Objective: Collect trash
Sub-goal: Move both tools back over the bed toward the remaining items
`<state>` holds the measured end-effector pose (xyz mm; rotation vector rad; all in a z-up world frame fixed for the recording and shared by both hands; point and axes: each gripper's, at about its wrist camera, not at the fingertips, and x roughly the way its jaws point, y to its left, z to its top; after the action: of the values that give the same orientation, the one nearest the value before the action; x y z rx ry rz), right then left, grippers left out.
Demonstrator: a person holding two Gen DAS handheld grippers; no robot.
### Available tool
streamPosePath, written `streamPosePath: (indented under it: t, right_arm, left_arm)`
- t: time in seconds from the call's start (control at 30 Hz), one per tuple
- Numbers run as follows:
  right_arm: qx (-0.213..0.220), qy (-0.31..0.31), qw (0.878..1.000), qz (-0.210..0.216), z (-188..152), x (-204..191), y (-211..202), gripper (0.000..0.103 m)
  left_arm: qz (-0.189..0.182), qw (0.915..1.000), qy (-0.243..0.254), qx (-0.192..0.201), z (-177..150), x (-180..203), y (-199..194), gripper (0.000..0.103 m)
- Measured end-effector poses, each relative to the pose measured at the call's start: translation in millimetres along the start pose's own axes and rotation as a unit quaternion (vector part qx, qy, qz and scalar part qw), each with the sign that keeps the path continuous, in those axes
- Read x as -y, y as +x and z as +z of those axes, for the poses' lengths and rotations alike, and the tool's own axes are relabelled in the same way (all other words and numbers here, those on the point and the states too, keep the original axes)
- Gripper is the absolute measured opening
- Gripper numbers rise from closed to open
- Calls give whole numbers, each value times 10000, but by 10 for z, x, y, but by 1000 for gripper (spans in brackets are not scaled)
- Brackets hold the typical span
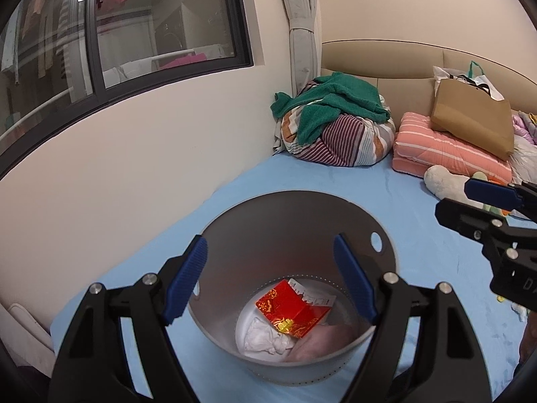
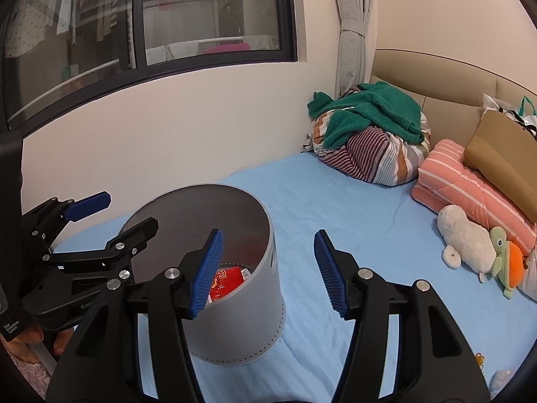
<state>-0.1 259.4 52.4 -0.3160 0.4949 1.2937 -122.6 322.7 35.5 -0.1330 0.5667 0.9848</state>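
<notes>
A grey round trash bin [image 1: 295,221] stands upright on the blue bed sheet; it also shows in the right wrist view [image 2: 241,302]. Inside lie a red packet [image 1: 292,309], crumpled white tissue [image 1: 265,337] and a pinkish item [image 1: 322,339]. My left gripper [image 1: 273,278] is open and empty, hovering just over the bin's mouth. My right gripper [image 2: 268,268] is open and empty, just right of the bin's rim. The right gripper shows at the right edge of the left wrist view [image 1: 476,208]; the left gripper shows in the right wrist view [image 2: 110,215].
A striped bundle with a green towel [image 2: 369,134], a folded pink quilt [image 2: 470,188] with a brown paper bag [image 2: 503,158], and plush toys [image 2: 470,238] lie by the headboard. The wall and window run along the left. Small scraps [image 2: 500,376] lie at the lower right.
</notes>
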Motion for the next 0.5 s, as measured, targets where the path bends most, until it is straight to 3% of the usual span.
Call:
streamPosePath:
  t: [0.17, 0.23, 0.5]
  right_arm:
    - [45, 237, 9995, -227, -134, 246, -200, 55]
    - [57, 374, 9986, -380, -227, 383, -295, 60]
    - [23, 1053, 9880, -1133, -729, 1067, -734, 61]
  left_arm:
    - [-254, 9995, 162, 110, -17, 268, -119, 78]
    - [-396, 9988, 241, 146, -37, 421, -161, 78]
    - [-1231, 9894, 748, 198, -175, 1282, -308, 78]
